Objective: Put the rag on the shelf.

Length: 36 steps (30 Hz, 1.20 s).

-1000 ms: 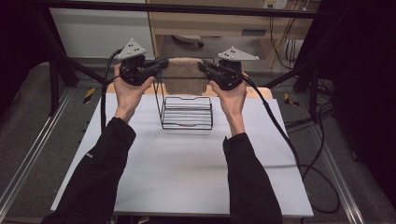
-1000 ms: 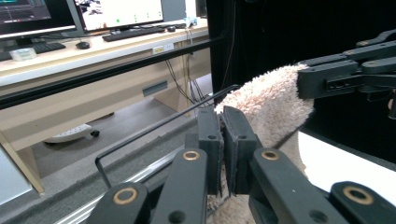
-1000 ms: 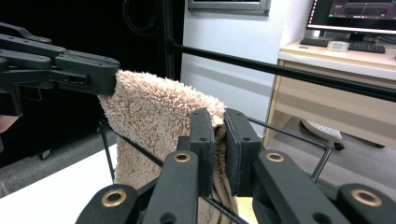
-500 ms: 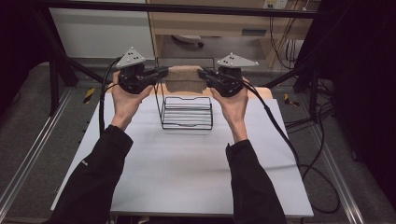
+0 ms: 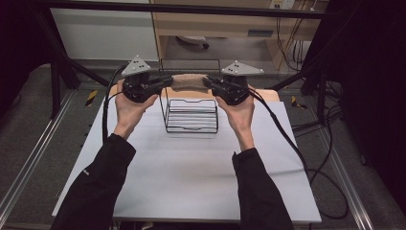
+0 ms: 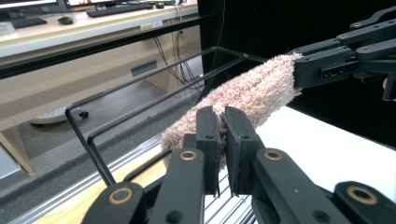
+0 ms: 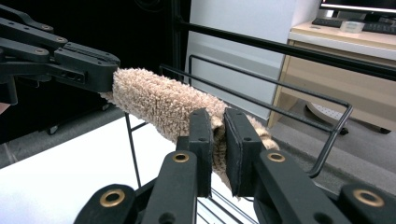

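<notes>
Both grippers, left and right, pinch the beige towel's ends, seemingly above the wire rack near the table's far edge.

High view: fixed above the person's side, facing forward and down; takes in the whole white surface, both forearms, floor and a desk beyond; set well back.

Left gripper view: rides on the left gripper, looking along its jaws from very close, toward the right gripper.

Right gripper view: rides on the right gripper, equally close, facing the left gripper.

Shared by all three: the beige towel and black wire rack.
</notes>
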{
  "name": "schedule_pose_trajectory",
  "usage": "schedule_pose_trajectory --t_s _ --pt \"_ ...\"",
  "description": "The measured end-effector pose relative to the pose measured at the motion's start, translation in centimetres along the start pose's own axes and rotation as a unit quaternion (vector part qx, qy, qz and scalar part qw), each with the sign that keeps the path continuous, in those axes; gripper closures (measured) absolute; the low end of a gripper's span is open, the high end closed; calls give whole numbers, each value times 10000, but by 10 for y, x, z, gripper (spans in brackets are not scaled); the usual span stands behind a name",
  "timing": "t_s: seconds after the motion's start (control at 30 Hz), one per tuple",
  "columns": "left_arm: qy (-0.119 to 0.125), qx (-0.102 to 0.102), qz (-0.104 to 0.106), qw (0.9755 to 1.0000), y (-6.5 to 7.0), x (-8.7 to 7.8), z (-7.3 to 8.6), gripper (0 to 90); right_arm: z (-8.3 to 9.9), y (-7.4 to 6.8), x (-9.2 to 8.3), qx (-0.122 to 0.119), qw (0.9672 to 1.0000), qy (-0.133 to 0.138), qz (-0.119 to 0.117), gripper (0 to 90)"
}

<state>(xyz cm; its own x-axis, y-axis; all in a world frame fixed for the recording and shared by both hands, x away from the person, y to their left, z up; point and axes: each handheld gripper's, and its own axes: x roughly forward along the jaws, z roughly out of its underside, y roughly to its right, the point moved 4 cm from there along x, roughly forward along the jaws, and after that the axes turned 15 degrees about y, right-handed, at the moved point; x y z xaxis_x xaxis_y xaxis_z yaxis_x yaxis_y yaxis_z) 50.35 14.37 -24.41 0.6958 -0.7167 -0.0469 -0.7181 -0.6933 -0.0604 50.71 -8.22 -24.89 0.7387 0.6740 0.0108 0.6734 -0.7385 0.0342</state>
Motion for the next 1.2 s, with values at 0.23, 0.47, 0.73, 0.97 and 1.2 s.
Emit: schedule_pose_trajectory --t_s 0.23,0.47,0.73,0.97,1.2 --pt "65 -279 66 9996 -3 -3 -4 785 2 -1 0 -88 9999 -34 -40 820" --pt "91 -712 162 9973 -4 2 -15 795 4 -2 0 -178 9998 -105 -51 815" --pt "-354 -764 273 9961 1 6 -2 892 9 -1 -1 -173 9996 -175 -130 788" --pt "-476 -631 225 9966 2 7 6 897 12 -3 -3 -9 9996 -194 -224 701" --pt "-522 -520 207 9971 3 8 10 898 6 -3 -10 89 9996 -72 -269 622"
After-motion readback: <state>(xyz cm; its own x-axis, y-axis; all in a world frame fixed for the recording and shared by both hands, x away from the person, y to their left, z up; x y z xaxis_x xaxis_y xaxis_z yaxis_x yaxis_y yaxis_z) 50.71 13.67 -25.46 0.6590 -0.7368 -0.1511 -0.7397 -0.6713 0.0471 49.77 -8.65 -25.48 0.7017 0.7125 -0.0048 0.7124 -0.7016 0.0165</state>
